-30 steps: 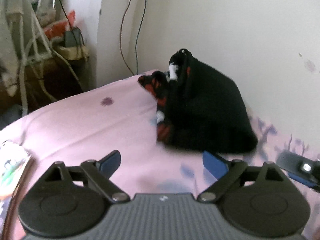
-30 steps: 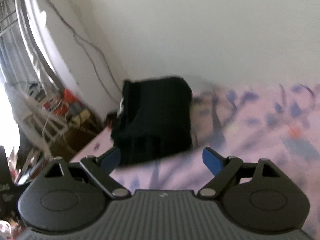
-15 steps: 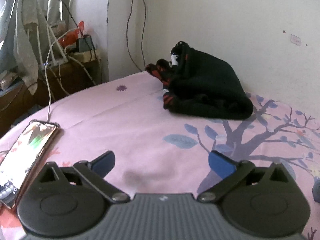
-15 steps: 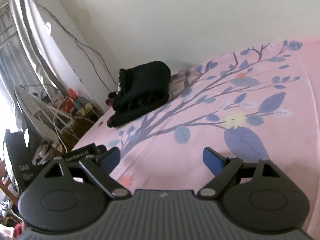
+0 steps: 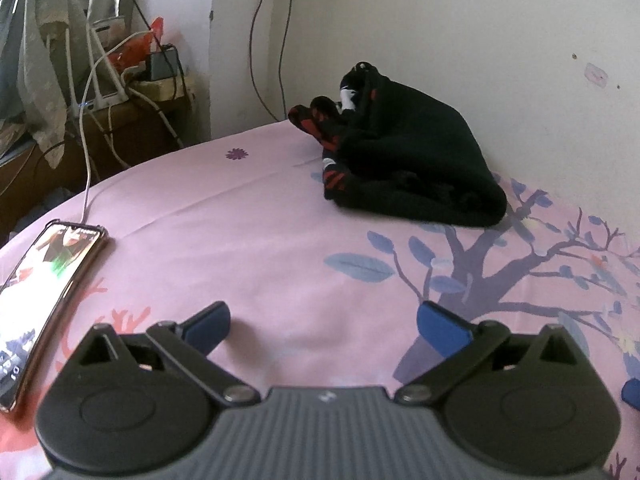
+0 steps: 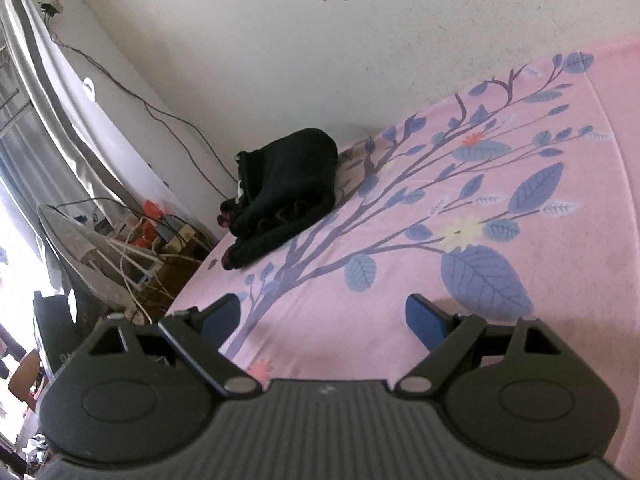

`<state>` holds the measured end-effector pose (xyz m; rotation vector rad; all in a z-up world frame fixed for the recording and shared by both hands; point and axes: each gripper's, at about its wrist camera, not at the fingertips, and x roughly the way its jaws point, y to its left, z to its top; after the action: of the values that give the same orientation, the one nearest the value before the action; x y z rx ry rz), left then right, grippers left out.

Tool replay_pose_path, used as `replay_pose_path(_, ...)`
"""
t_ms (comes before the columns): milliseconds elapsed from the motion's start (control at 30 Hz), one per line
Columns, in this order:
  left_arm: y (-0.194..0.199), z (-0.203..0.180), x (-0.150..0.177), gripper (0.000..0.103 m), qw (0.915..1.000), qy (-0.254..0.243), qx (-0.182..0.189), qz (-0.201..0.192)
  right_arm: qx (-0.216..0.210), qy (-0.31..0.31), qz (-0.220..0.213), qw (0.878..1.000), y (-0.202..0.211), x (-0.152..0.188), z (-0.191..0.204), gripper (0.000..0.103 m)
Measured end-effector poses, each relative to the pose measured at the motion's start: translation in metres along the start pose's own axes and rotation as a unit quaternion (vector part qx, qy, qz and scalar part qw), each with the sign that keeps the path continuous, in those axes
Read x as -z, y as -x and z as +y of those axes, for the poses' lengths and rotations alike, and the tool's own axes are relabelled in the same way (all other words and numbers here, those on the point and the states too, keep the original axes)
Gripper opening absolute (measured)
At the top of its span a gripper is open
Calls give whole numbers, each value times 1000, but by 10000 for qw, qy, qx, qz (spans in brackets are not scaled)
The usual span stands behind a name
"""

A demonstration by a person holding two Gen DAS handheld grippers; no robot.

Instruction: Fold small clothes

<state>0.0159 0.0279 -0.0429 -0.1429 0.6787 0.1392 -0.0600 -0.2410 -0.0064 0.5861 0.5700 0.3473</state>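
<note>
Black clothes (image 5: 416, 168) are lying bundled at the far side of the bed (image 5: 248, 240), pushed up close to the white wall (image 5: 460, 32), apparently set there out of the way so the pink floral sheet in front is free as a working surface. The bundle is sitting well apart from both tools. The left gripper (image 5: 323, 322) is hovering low over the sheet with its blue pads spread wide and nothing between them; the right gripper (image 6: 322, 318) is doing the same from a rolled angle, jaws standing open and empty, both pointing toward the bundle. The cloth is looking thick and soft, doubled over itself into a rounded mound, with red-and-white patterned parts poking out at its left end; whether this is one garment or several is hard to tell from here, and the fold is looking loose rather than flat. A phone (image 5: 44, 292) is lying on its cable at the bed's left edge, clear of the folding space, screen lit
</note>
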Motion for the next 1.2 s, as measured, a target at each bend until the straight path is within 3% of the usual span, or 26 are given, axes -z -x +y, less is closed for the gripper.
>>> replay_pose_path(1200, -4, -5, 0, 103, 9997, -224, 51, 123, -48, -82, -10, 10000, 3, 0, -1, 81)
